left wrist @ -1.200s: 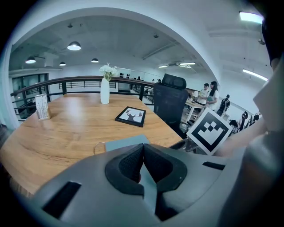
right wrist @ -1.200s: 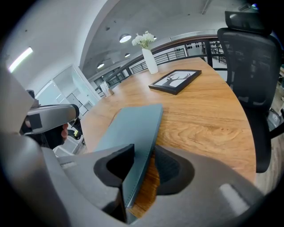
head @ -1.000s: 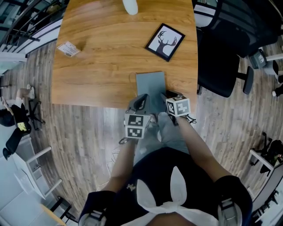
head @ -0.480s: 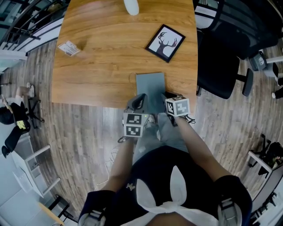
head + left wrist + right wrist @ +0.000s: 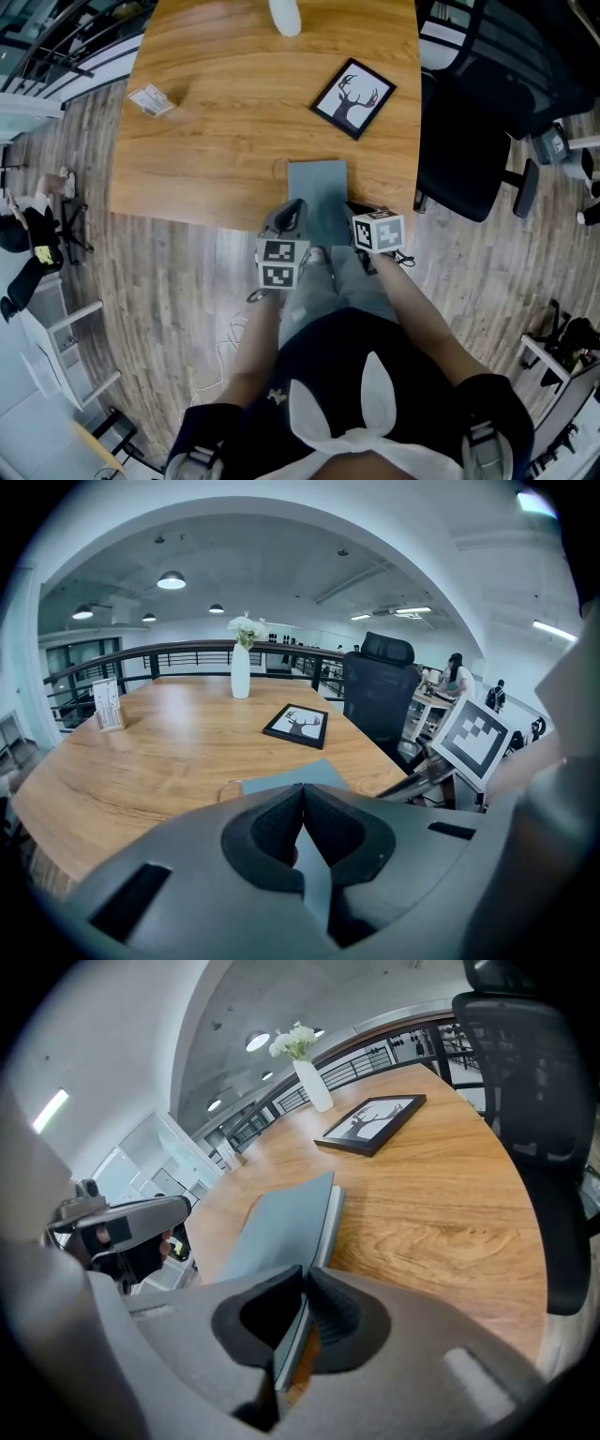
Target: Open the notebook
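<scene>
Notebook: slate-grey rectangular notebook (image 5: pixel 317 192), closed and flat on the light-brown wooden table (image 5: pixel 216 122), at the near edge, flanked by both grippers.

Left gripper (image 5: pixel 302 794): drawn together at the near left corner, pads meeting at the tips, a grey sliver of the notebook pinched between them.

Right gripper (image 5: pixel 306 1279): just been closing, now nipped onto the near right edge, with a thin slab of grey cover and pale page edge caught between the pads.

Step in hand: by the look of it, grips taken on both sides. Cover lying flat, not yet lifted.

Handling: probably light and thin. Cover likely flexible, apt to bow rather than swing up as one board. Smooth wood beneath, so likely to slide unless pinned.

Where to hold: best at the free right-hand edge, pale pages showing there, with the cover alone in the pinch. Left side held down near what seems to be the spine.

Doubt: impossible to tell whether the right pads grip the cover only or the whole block.

Risk: whole book rising with the cover, or the corner creasing under a hard pinch.

Surroundings: black-framed deer picture (image 5: pixel 352 98), white vase (image 5: pixel 285 14) and black office chair (image 5: pixel 473 122), all well apart.
</scene>
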Tool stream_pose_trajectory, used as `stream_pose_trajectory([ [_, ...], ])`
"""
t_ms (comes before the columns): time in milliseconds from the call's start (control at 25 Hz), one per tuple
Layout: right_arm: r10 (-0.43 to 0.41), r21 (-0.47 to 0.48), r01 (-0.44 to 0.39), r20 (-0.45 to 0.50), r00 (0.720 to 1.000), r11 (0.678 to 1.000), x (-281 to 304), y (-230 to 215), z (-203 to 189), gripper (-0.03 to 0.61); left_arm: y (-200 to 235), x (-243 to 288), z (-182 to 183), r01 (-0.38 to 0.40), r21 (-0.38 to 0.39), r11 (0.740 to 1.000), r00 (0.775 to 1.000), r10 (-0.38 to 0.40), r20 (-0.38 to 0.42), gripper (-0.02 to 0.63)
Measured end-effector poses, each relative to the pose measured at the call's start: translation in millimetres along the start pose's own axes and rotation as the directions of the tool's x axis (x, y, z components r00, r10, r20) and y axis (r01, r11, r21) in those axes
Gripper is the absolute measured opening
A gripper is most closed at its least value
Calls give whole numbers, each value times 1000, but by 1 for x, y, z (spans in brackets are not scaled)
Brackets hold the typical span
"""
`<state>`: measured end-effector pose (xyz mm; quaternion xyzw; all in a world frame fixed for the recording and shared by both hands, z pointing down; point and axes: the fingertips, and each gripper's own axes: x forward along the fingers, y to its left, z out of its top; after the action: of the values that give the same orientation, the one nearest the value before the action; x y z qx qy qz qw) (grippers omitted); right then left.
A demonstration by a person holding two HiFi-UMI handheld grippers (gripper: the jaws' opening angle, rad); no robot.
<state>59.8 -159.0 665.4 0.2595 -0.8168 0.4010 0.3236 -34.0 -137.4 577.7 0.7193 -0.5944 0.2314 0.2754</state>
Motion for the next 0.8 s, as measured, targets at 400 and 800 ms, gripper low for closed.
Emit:
stream_pose_trajectory([
  [400, 71, 4, -72, 34, 997, 997, -10, 15, 10, 17, 17, 1, -2, 8, -4, 1000, 999, -8, 33, 17],
  [800, 57, 44, -62, 112, 992, 997, -23, 32, 20, 12, 41, -15, -4, 79, 78, 994, 996, -81, 24, 17],
])
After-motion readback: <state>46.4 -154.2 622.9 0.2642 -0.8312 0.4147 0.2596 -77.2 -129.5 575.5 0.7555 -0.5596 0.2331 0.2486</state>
